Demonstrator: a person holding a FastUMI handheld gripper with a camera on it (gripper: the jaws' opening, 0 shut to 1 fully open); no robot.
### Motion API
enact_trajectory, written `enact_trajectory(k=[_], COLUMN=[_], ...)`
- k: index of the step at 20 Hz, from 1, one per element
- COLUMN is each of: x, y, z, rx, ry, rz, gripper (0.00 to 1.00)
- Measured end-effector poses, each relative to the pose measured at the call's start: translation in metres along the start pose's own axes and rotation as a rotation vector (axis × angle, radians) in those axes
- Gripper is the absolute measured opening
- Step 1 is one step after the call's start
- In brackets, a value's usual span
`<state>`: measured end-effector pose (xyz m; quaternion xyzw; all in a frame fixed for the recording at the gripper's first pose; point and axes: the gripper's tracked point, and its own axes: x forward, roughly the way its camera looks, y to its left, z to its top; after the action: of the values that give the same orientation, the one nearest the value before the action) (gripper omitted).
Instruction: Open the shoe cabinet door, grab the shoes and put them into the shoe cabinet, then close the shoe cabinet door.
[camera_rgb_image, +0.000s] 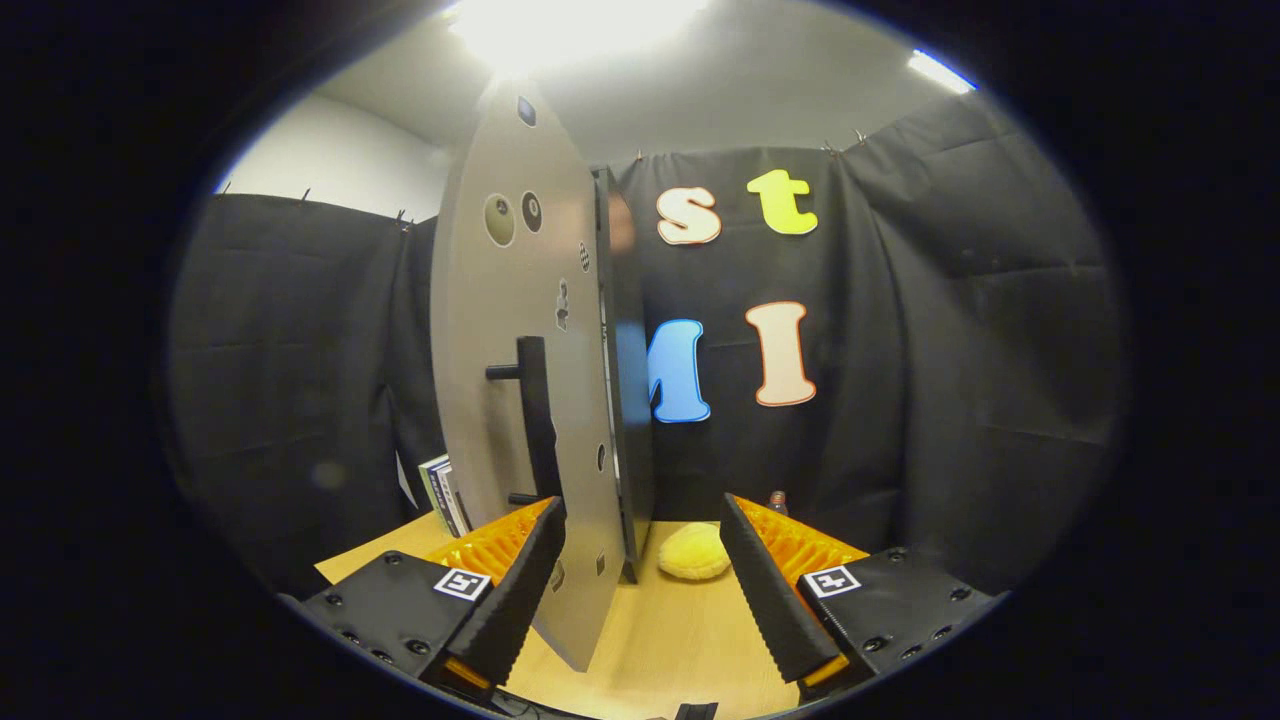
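swinging cabinet door beside spread fingers

gripper (640, 580) is wide apart, gripping nothing. shoe cabinet door (520, 380) stands edge-on at 11 o'clock, touching the left finger, its black handle (535, 420) facing left. a yellow shoe (693, 552) lies at 12 o'clock on the wooden table (670, 630).

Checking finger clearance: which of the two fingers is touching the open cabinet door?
The left finger of the hand-held gripper: the door edge passes right against it. The right finger stands apart over bare table.

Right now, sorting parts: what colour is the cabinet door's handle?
Black, on the grey door; handle shows best in the gripper view.
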<state>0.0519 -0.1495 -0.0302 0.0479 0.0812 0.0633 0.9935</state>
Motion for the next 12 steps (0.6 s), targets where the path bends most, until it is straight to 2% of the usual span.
enact_trajectory(k=[7,12], x=[0.047,0.060], y=[-0.011,0.006], z=[0.020,0.019], rx=[0.056,0.022], ry=[-0.011,0.003], rz=[0.017,-0.004], gripper=[0.98,0.98])
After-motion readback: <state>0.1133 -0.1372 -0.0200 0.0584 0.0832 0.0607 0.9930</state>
